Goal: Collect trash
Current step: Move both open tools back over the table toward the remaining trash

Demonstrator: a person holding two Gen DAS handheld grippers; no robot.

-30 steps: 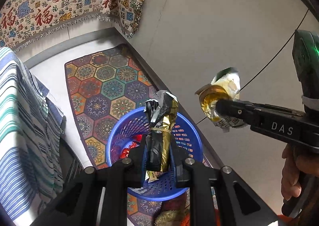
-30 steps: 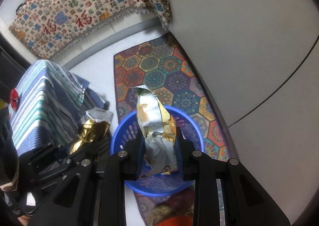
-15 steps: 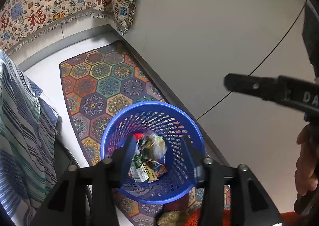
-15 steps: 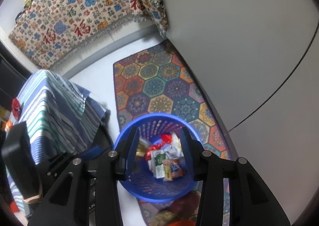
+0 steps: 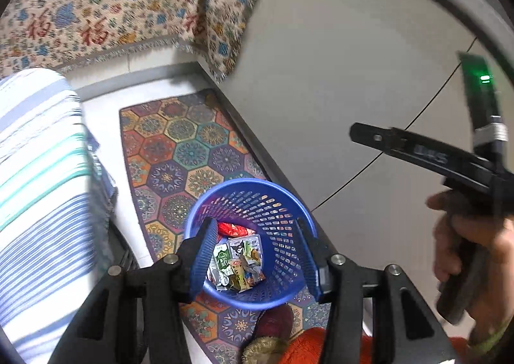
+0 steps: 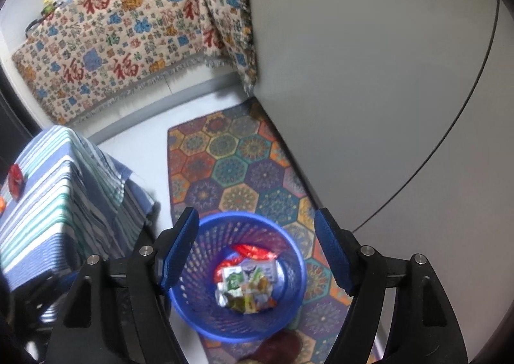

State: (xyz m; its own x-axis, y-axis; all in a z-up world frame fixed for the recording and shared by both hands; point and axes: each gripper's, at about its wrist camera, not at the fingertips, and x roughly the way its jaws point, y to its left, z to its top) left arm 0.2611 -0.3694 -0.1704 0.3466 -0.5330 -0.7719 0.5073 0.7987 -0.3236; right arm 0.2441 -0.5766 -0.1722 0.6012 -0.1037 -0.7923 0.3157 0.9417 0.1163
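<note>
1. A striped cloth is seen draped over furniture at the left, just beside a hexagon-patterned rug.
2. The left gripper is held above the blue basket, its jaws parted after just opening, with nothing between them.
3. The trash, a heap of crumpled wrappers and small cartons, is shown lying at the bottom of the upright basket, whose mouth faces up; no single long axis can be told.
4. The right gripper is pictured with jaws spread wide, just opened and empty, over the same basket.
5. A hand is seen gripping the right tool's handle.
</note>
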